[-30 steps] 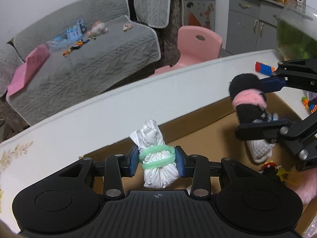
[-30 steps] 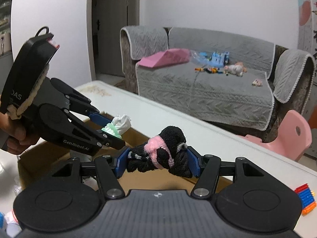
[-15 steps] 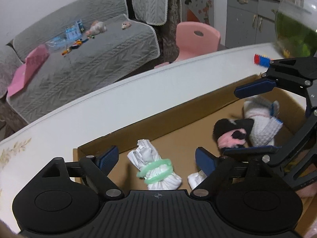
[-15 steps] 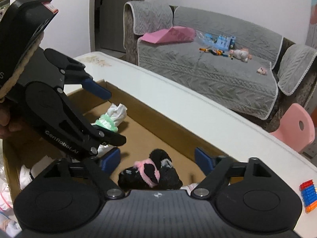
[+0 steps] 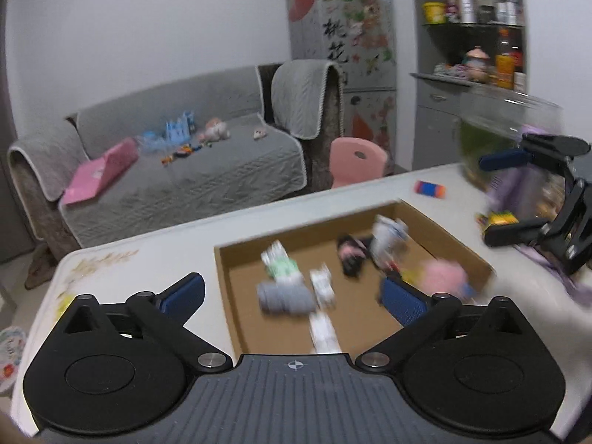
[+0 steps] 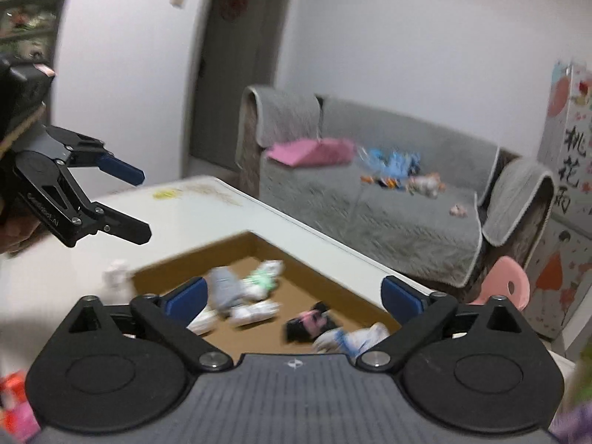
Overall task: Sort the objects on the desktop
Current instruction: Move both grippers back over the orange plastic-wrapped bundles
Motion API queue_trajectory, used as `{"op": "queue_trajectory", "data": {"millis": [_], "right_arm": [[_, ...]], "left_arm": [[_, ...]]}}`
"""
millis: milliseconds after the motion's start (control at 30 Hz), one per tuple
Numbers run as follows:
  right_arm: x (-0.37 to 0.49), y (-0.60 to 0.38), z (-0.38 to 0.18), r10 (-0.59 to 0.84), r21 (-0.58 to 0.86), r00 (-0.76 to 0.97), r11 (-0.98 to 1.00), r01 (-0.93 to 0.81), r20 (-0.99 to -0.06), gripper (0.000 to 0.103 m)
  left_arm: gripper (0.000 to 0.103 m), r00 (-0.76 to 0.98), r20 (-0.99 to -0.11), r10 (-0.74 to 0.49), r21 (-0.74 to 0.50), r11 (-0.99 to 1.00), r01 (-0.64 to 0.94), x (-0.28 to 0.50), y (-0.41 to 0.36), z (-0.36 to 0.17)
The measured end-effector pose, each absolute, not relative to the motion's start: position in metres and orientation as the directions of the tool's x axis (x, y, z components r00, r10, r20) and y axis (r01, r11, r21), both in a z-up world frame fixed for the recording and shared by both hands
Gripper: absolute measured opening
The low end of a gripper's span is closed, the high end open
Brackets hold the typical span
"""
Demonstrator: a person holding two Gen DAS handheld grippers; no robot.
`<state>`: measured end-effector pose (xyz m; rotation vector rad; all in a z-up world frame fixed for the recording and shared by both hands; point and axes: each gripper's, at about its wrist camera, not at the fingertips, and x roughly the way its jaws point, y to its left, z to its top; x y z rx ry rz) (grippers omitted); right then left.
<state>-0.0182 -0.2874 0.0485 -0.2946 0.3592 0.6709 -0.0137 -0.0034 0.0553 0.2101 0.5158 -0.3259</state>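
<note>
The open cardboard box (image 5: 222, 259) sits on the white table. Inside lie the white bundle with a green band (image 5: 281, 268), the black and pink sock bundle (image 5: 349, 255), a grey roll (image 5: 283, 298) and a white-blue bundle (image 5: 386, 236). My left gripper (image 5: 294, 296) hovers above and back from the box, its jaws opening wide with nothing between them. My right gripper (image 6: 294, 294) is likewise opening and empty above the box (image 6: 255, 238), where the green-banded bundle (image 6: 264, 279) and black-pink bundle (image 6: 309, 325) rest. Each gripper appears in the other's view (image 5: 488, 199) (image 6: 144, 205).
A blue-orange toy block (image 5: 429, 188) lies on the table beyond the box. A glass bowl (image 5: 499, 129) and purple items stand at the right. A small white figure (image 6: 116, 281) is beside the box's left corner. A pink chair (image 5: 357, 159) and grey sofa are behind the table.
Both grippers let go of their bundles, which now lie in the box. Both opened wide and pulled up and back from the box.
</note>
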Motion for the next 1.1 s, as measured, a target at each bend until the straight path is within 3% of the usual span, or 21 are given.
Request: {"op": "queue_trajectory", "data": {"millis": [200,433,633,1100], "right_arm": [[-0.102,-0.313,0.020,0.618,-0.089,0.692,0.719,-0.690,-0.372,0.102],[-0.138,-0.286,-0.024,0.626,-0.091,0.635,0.676,-0.731,-0.452,0.102],[-0.153,-0.268,-0.041,0.605,-0.106,0.632,0.676,-0.729,-0.484,0.102],[-0.168,-0.272,-0.058,0.544,-0.076,0.673,0.747,-0.661,-0.502,0.102]], "left_arm": [[0.103,0.794,-0.552,-0.256,0.122,0.917,0.380,-0.123,-0.013,0.022],[0.103,0.730,-0.627,-0.273,0.118,0.893,0.435,-0.182,-0.043,-0.030],[0.102,0.735,-0.644,-0.213,0.138,0.912,0.385,-0.176,-0.059,-0.064],[0.103,0.773,-0.622,-0.126,0.166,0.943,0.287,-0.141,-0.068,-0.082]]}}
